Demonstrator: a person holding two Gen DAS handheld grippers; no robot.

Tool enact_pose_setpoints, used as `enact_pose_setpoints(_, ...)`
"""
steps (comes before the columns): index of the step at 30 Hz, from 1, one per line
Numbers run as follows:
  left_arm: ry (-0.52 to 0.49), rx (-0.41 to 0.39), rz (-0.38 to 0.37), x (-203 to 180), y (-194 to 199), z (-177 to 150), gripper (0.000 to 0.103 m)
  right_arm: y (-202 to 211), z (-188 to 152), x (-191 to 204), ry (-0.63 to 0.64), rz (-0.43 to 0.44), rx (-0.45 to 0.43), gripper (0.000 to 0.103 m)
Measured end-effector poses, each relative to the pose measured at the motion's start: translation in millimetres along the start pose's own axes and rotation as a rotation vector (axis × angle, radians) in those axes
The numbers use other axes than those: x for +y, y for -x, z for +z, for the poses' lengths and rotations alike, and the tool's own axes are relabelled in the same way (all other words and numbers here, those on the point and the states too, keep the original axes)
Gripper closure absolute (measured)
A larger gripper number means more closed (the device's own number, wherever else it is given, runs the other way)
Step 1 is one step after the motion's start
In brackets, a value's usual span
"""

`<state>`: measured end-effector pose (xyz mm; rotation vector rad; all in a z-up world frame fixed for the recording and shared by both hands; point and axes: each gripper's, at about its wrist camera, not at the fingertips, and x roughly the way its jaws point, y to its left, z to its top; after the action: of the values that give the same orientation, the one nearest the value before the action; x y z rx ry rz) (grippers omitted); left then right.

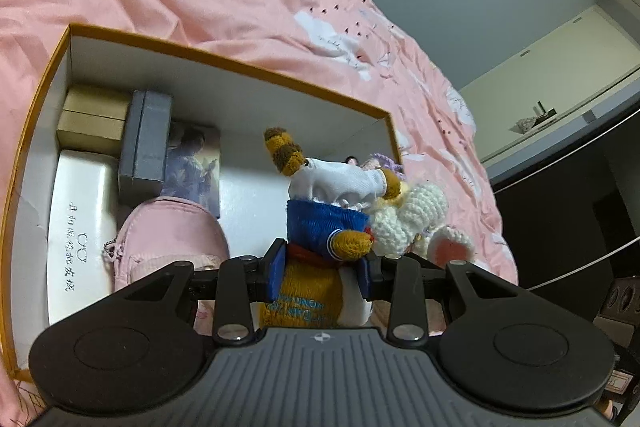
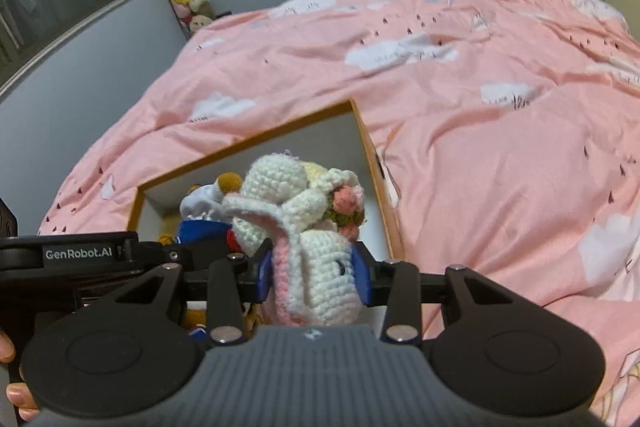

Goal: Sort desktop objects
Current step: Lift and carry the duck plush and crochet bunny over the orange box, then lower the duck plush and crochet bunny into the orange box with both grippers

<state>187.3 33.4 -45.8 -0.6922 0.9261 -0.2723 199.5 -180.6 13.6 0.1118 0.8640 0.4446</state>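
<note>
While both grippers hang over the right end of the orange-rimmed box [image 1: 224, 61], each carries one knitted toy. The left gripper [image 1: 322, 273] is clamped on a brown plush doll [image 1: 320, 223] in a blue and white outfit; its blue pads [image 1: 277, 273] press the doll's lower body from both sides, jaws about half apart. The doll's long axis runs away from the camera, its striped brown-and-yellow end pointing toward the far wall of the box. The right gripper [image 2: 314, 273] grips a white crochet rabbit [image 2: 316, 267] the same way, its pads [image 2: 264, 273] squeezing the head; the rabbit's body extends away from the gripper toward the far right corner of the box, and a pink-lined ear drapes down on the left. The two toys touch each other side by side.

Along the left end of the box lie five things: one tan carton [image 1: 94, 125] in the far left corner, one grey case [image 1: 146, 147] beside it, one white case with printed characters [image 1: 78, 223] along the left wall, one pink pouch [image 1: 172, 239] near the front edge, and one picture card [image 1: 196, 167] flat on the floor. The box rests on a pink cloud-print quilt [image 2: 500, 147].
</note>
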Motion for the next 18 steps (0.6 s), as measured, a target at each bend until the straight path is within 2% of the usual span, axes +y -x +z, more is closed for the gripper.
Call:
enact_pose_setpoints(10, 0.045, 0.035, 0.053, 18, -32, 2, 0.063, -26, 0, 0, 0.001, -0.05, 0.081, 0.06)
enact_pose_setpoints(18, 0.075, 0.043, 0.033, 29, -43, -1, 0.063, -40, -2, 1, 0.018, -0.083, 0.117, 0.059)
